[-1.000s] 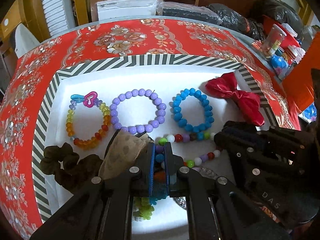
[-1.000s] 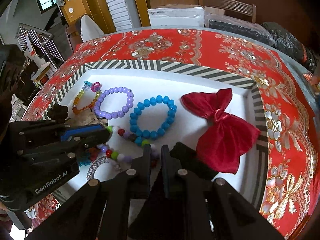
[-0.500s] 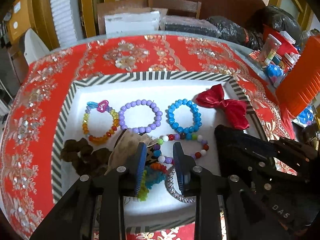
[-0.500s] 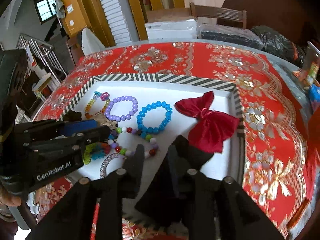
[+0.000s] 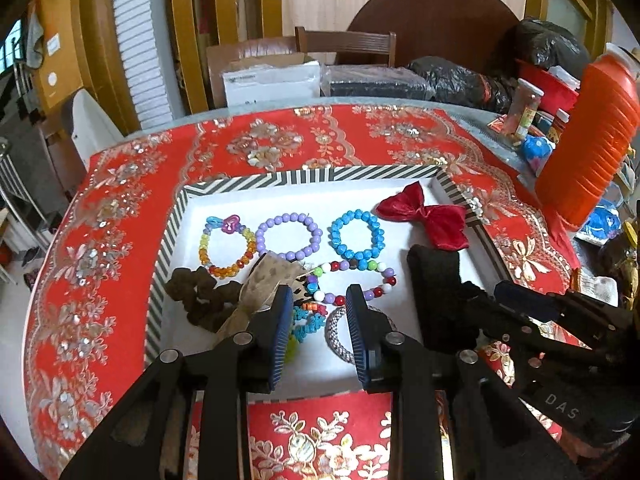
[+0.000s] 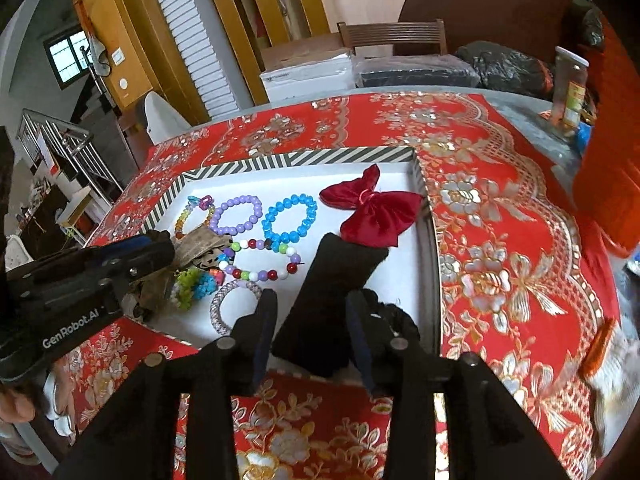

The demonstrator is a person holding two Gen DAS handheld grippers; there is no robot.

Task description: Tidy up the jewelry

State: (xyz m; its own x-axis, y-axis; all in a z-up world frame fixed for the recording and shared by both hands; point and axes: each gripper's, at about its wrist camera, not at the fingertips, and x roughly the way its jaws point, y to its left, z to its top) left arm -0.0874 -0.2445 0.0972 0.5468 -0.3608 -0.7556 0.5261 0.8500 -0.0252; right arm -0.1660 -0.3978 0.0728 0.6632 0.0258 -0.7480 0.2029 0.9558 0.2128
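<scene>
Jewelry lies spread inside a white tray with a black-and-white striped rim (image 5: 168, 240) on a red floral tablecloth (image 5: 120, 208): a multicolour translucent bead bracelet with a pink heart charm (image 5: 226, 246), a lilac bead bracelet (image 5: 289, 236) and a bright blue bead bracelet (image 5: 357, 234) sit in a row at the far side, a red satin bow (image 5: 426, 216) beside them. Nearer lie a mixed-colour bead strand (image 5: 352, 282), a silver mesh bangle (image 5: 338, 334), a green-and-teal bead cluster (image 6: 194, 282), a tan spotted fabric bow (image 5: 262, 284) and a dark brown scrunchie (image 5: 200, 294). The left gripper (image 5: 316, 336) hangs above the near clutter, jaws apart and holding nothing. The right gripper (image 6: 308, 328) is likewise spread and empty, a black fabric piece (image 6: 332, 284) lying between its fingers. The near pieces overlap, so a closing grasp could catch two at once, dragging the strand across the neat far row.
</scene>
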